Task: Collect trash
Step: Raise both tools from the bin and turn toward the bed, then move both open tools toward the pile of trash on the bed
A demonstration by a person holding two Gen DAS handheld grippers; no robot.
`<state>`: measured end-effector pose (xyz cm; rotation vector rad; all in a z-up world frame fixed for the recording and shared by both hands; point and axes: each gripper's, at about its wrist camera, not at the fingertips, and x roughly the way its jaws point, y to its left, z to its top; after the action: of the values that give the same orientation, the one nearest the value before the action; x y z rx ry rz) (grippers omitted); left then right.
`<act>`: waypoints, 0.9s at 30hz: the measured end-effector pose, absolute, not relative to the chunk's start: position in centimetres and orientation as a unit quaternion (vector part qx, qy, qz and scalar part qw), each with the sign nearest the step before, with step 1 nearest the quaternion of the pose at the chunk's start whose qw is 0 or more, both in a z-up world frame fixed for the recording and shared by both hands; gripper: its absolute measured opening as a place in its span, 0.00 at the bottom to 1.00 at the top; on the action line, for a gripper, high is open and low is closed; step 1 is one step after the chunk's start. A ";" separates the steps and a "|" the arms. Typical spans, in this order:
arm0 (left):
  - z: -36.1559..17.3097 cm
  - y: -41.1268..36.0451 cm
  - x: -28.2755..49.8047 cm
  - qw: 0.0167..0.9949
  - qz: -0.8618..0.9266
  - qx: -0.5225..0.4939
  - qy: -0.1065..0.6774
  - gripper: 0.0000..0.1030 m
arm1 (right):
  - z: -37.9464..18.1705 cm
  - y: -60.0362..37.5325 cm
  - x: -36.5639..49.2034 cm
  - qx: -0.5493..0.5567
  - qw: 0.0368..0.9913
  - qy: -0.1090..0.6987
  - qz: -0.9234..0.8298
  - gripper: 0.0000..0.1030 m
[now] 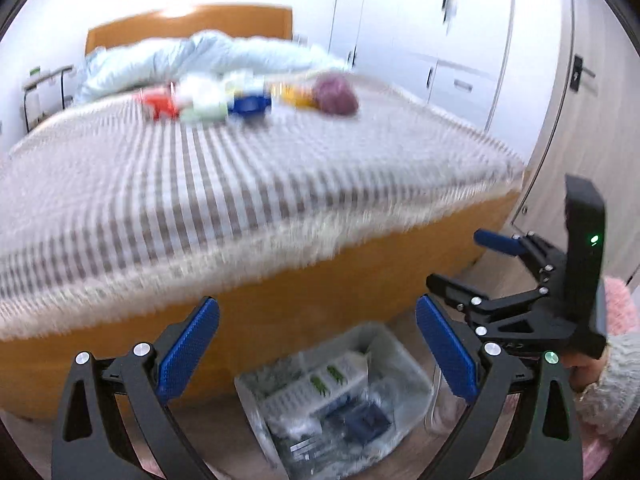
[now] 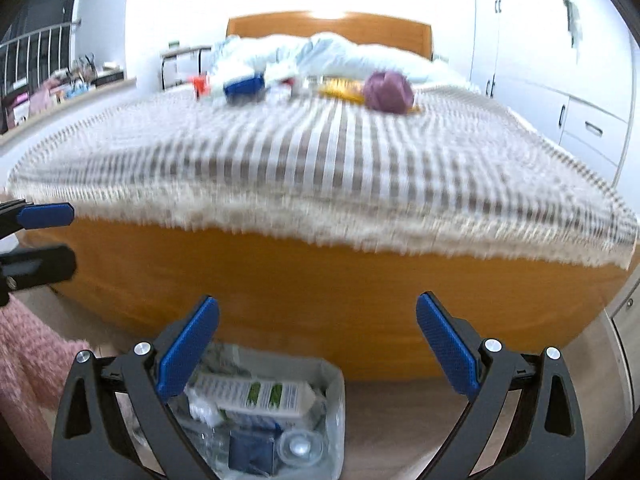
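Evidently partway: the bin [image 2: 276, 412] on the floor is holding cartons already, while litter [image 1: 248, 100] is lying far up the bed [image 1: 200, 184]; left gripper [image 1: 318, 346] and right gripper [image 2: 318, 346] are both gaping wide, gripping nothing.

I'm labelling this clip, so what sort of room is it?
Most likely a bedroom: a wooden-framed bed with a striped cover, a rumpled duvet at its head, and white wardrobes beside it.

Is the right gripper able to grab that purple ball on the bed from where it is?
Probably not yet. The right gripper is open and nothing blocks it, but the purple ball lies far across the striped blanket.
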<state>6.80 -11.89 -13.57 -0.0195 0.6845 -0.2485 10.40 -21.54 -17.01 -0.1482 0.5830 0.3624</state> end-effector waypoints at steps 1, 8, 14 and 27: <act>-12.5 -11.7 6.8 0.940 -0.122 -0.009 0.318 0.93 | -16.5 -21.6 10.5 -0.071 0.941 0.278 0.178 0.92; -9.2 -10.3 8.3 0.960 -0.114 -0.008 0.255 0.93 | -12.2 -21.5 12.1 -0.069 0.960 0.208 0.173 0.92; -7.4 -8.9 11.2 0.971 -0.103 -0.009 0.217 0.93 | -9.1 -21.6 14.3 -0.055 0.969 0.165 0.174 0.92; -3.3 -7.8 16.3 0.980 -0.112 -0.043 0.158 0.93 | -4.4 -20.3 19.5 -0.039 0.980 0.099 0.167 0.92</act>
<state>16.27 -7.81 -3.32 -0.0870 0.3190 -0.2261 19.48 -20.33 -4.37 -0.0783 0.1994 0.3368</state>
